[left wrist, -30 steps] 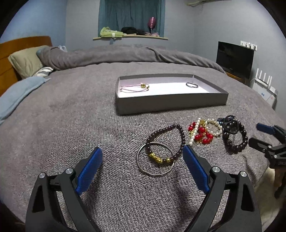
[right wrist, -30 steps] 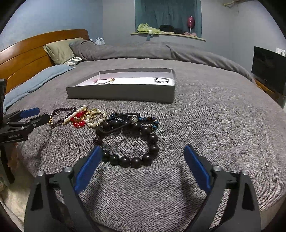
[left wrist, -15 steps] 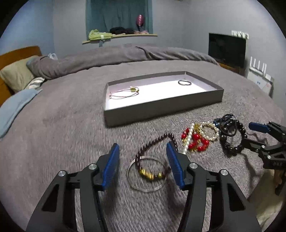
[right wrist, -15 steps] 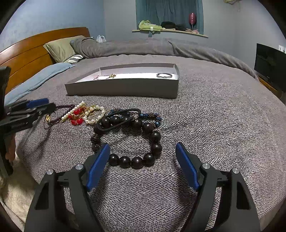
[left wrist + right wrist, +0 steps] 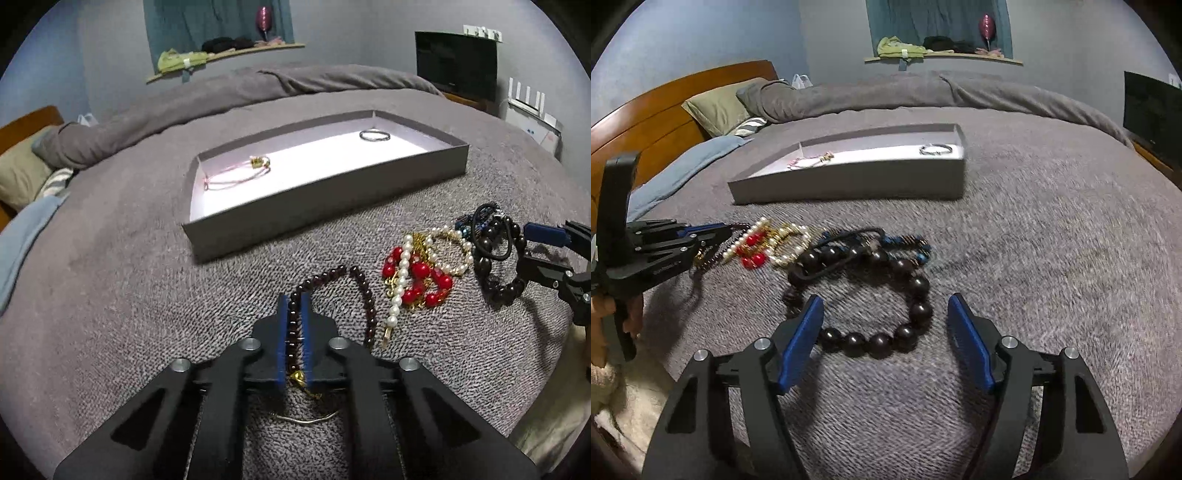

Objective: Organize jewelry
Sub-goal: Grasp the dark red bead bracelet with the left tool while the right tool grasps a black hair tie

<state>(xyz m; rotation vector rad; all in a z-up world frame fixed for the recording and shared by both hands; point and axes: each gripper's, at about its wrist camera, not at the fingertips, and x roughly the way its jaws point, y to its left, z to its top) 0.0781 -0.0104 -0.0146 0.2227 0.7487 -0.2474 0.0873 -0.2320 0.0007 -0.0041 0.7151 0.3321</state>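
Observation:
My left gripper [image 5: 294,297] is shut on a dark red bead bracelet [image 5: 364,295] with a gold charm, gripping its left strand on the grey blanket. A thin silver bangle [image 5: 306,419] lies under the fingers. My right gripper [image 5: 885,299] has its jaws closing around a large black bead bracelet [image 5: 919,310]; the pads do not touch it. Beside it lies a tangle of red and pearl beads [image 5: 417,273] and a black cord loop [image 5: 827,271]. The grey tray [image 5: 325,206] further back holds a pink cord bracelet [image 5: 240,173] and a silver ring [image 5: 375,135].
The bed's edge runs close on the near right side in the left wrist view. A rolled grey duvet [image 5: 923,92], pillows [image 5: 716,107] and a wooden headboard [image 5: 665,99] lie beyond the tray. A hand [image 5: 628,317] holds the left gripper's handle.
My left gripper moved forward over the dark red bracelet and closed on its strand. The right jaws narrowed on either side of the black bead bracelet.

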